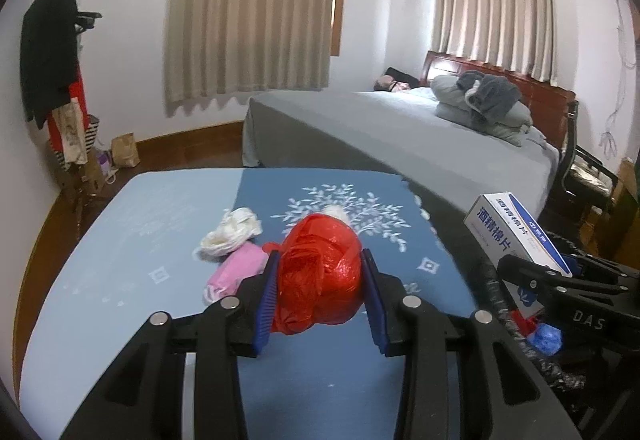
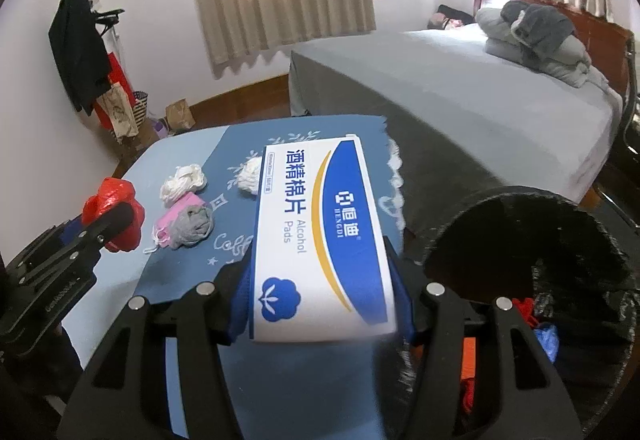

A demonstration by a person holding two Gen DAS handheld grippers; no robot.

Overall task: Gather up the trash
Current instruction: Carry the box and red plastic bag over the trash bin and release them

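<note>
At the far left a coat stand (image 1: 60,52) sits against the wall, with wood floor (image 1: 188,156) between it and the desk (image 1: 120,240). The desk's left portion is bare light blue. A white wad (image 1: 230,232) and a pink mask (image 1: 236,272) lie near the centre; the right wrist view adds a grey wad (image 2: 194,226) touching the mask and a second white wad (image 2: 252,178).

The left gripper (image 1: 320,280) has its fingers pinching a red plastic bag (image 1: 320,272) just above the desk. The right gripper (image 2: 324,304) has its fingers clamped on a box of alcohol pads (image 2: 320,236), held at the desk's right edge beside the black trash bag (image 2: 520,236). The bag mouth stands open; red, blue and orange items inside are too dark to identify, possibly wrappers. The lower rim is cut off.

A grey bed (image 1: 400,136) with folded bedding (image 1: 480,108) fills the right background, just beyond the desk. Beige curtains (image 1: 252,12) cover the windows.
</note>
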